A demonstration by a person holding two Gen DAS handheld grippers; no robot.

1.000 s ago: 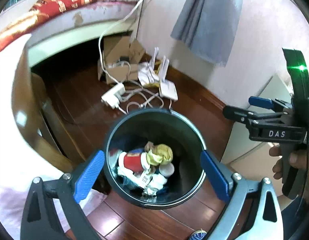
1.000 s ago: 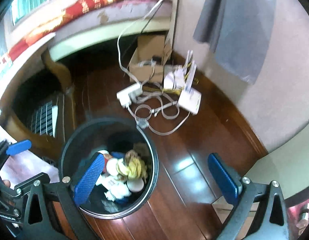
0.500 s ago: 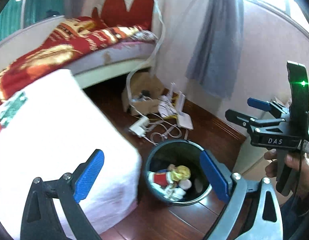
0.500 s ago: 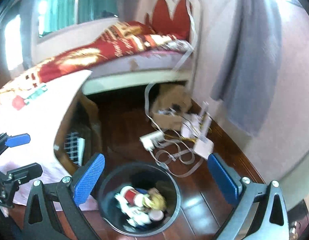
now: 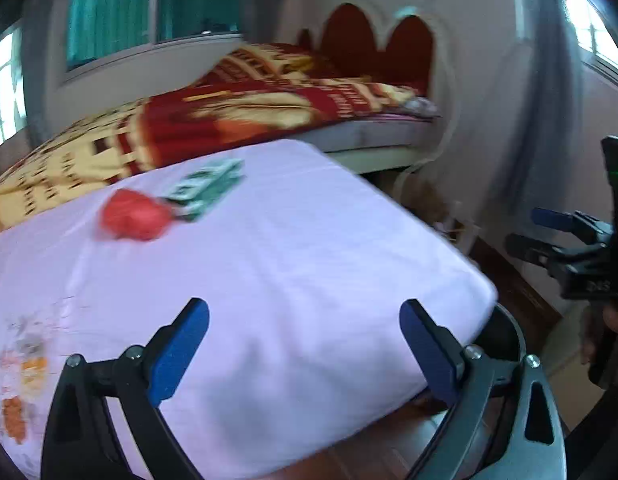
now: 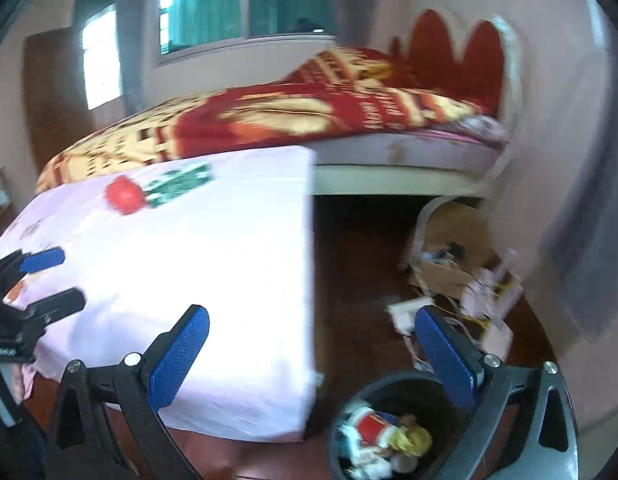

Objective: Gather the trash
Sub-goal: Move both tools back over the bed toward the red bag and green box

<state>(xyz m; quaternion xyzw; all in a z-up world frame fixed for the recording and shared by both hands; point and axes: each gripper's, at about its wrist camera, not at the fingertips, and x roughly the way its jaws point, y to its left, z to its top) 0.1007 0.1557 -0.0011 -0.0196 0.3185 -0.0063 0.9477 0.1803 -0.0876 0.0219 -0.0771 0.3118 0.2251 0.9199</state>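
Bed (image 6: 349,120): stood against the far wall under the windows, with a red-and-gold blanket (image 5: 237,120) spread over it and a red scalloped headboard (image 6: 461,52) at the right end.
Bench (image 5: 269,272): covered in a white cloth, it stood in front of the bed and filled most of the left wrist view; printed orange marks showed near its left edge.
Floor (image 6: 361,320): dark wood, with a cardboard box (image 6: 449,272) and a tangle of white cables and adapters beside it, near the wall.
Trash bin (image 6: 393,390): black and round, on the floor just beside the bench corner; it held a red-and-white can, a yellow crumpled piece and white scraps.
Left gripper (image 5: 305,344): released, blue pads spread wide and holding nothing, hovering over the near edge of the bench.
Right gripper (image 6: 321,356): released as well, empty, with the bin just under its right finger.
Green-and-white packet (image 5: 205,188): flat on the far part of the bench.
Red trash (image 5: 133,218): a blurred, rounded red lump on the bench, just beside the packet.
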